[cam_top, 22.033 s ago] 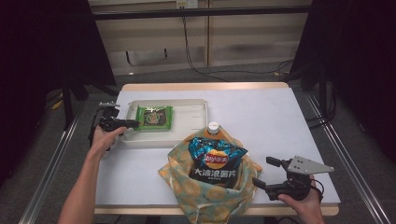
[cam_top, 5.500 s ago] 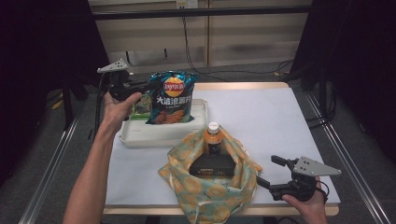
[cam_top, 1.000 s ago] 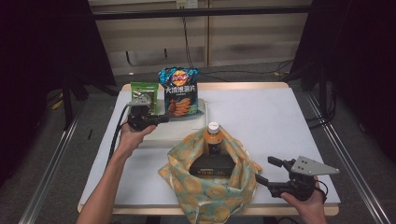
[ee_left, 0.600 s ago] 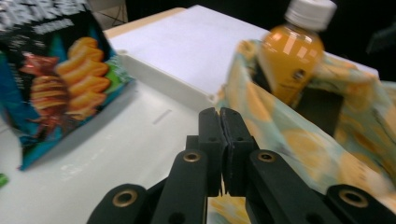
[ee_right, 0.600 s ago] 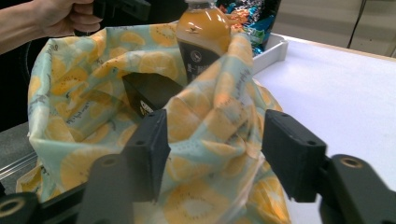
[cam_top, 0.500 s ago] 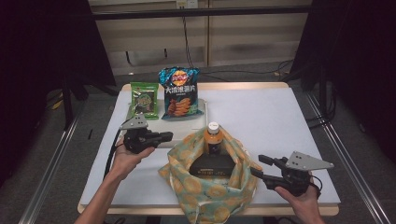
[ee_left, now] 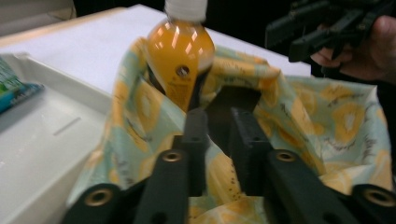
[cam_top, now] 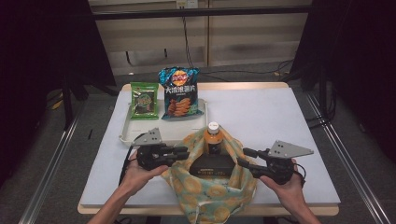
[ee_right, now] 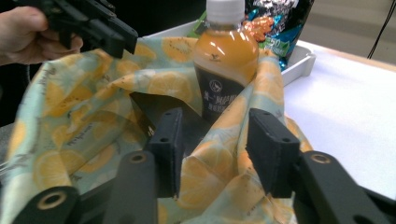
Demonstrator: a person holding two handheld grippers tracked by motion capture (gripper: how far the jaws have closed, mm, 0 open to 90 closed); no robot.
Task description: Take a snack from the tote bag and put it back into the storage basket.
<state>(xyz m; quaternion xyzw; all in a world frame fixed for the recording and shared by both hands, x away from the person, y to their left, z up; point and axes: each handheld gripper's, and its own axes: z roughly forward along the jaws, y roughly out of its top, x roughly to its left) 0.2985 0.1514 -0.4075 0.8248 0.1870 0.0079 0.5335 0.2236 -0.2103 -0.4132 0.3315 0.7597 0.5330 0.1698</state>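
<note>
Nearest the front edge of the table (cam_top: 280,121): lemon-print cloth bag (cam_top: 205,191), slumped open, mouth upward, flanked by both hands.

At the bag's left rim: left gripper (cam_top: 184,151), jaws just now opening and parted by only a narrow gap; in the left gripper view (ee_left: 218,114), a fold of the cloth lying low between the jaws, not visibly pinched.

At the bag's right rim: right gripper (cam_top: 243,157), jaws just now closing yet standing well apart; in the right gripper view (ee_right: 217,116), a ridge of the bag's cloth rising between the pads, nothing clamped so far.

Inside the bag: dark box (cam_top: 211,164) lying flat, and behind it an orange-drink bottle (cam_top: 213,137), upright, white cap on, leaning against the far wall of the cloth.

Beyond the bag: white tray (cam_top: 125,135), with a green packet (cam_top: 144,99) and a blue chip bag (cam_top: 179,93) propped at its far end.

Probable hazards from here:
- Thin, slack fabric slipping out of either grip if caught too shallowly (likelier on the left, given the narrow opening and low fold).
- Uneven pull on the two rims, tipping the tall bottle over onto the box or out toward the tray.
- Cloth dragged tight around the bottle's shoulder, snagging a later lift.
- Closing too deep on the right side, nipping the box edge together with the cloth.
</note>
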